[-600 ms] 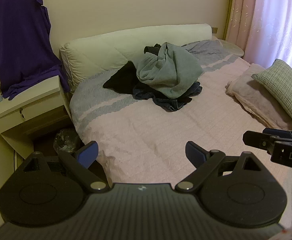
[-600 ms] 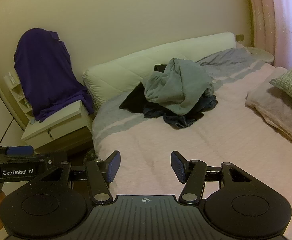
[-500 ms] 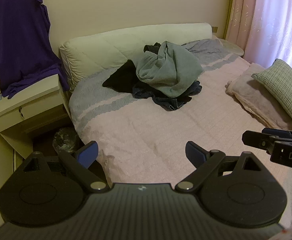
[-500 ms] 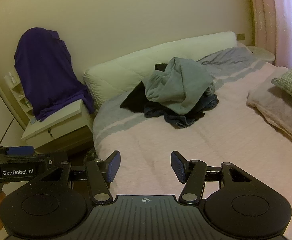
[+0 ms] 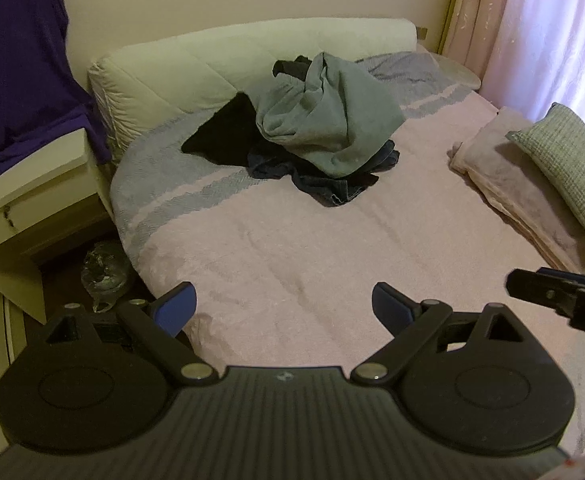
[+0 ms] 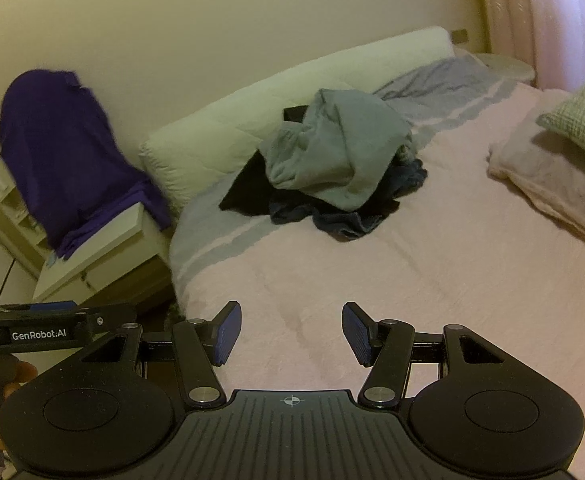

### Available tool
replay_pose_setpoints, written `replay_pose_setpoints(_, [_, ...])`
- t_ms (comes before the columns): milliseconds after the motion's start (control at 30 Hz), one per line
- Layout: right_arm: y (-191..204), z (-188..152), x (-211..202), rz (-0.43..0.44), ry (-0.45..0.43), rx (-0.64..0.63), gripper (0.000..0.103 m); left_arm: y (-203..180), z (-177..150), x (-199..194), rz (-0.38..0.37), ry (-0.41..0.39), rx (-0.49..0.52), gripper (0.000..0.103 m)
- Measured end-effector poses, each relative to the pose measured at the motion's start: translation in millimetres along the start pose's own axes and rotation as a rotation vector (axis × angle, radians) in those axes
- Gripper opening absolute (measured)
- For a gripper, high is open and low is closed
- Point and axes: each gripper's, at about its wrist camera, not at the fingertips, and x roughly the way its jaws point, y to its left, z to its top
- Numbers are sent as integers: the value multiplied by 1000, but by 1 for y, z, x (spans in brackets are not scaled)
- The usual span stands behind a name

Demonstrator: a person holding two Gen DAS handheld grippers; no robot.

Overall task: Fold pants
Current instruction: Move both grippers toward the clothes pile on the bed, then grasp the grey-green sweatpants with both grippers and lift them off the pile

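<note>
The pink bedspread (image 5: 332, 248) is soft, matt cloth with a fine nap. The grey-green sweatpants (image 5: 328, 124) look like thick matt jersey; the dark jeans (image 5: 332, 188) beneath are coarse denim with pale stitching. The left gripper (image 5: 284, 304) is matt black ribbed plastic with shiny metal pivot pins and blue rubbery fingers (image 5: 174, 306).

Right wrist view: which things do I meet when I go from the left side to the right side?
purple garment → white nightstand → pile of clothes → folded pink blanket → green cushion
</note>
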Motion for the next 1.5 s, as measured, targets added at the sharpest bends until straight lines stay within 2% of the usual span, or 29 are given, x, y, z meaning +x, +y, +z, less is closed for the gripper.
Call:
replay_pose_setpoints(300, [-18, 44, 88, -117, 55, 146, 53, 34, 78, 109, -62, 86, 53, 92])
replay_pose_setpoints(433, [-17, 69, 129, -173, 79, 182, 53, 46, 122, 154, -104, 106, 90, 92])
replay_pose_setpoints(700, [-22, 125, 207, -265, 63, 243, 53, 64, 204, 240, -168, 114, 131, 92])
replay_pose_setpoints(1000, [-58, 175, 302, -355, 66, 240, 53, 79, 274, 347, -217, 108, 127, 79])
replay_pose_setpoints(1100, [-81, 191, 329, -382, 49, 272, 53, 77, 296, 388, -243, 100, 144, 76])
replay_pose_setpoints(1267, [-116, 220, 364, -398, -8, 312, 53, 60, 327, 450, -290, 96, 200, 66])
replay_pose_setpoints(1500, [-152, 271, 412, -423, -96, 243, 53, 38, 359, 510, -332, 53, 235, 64])
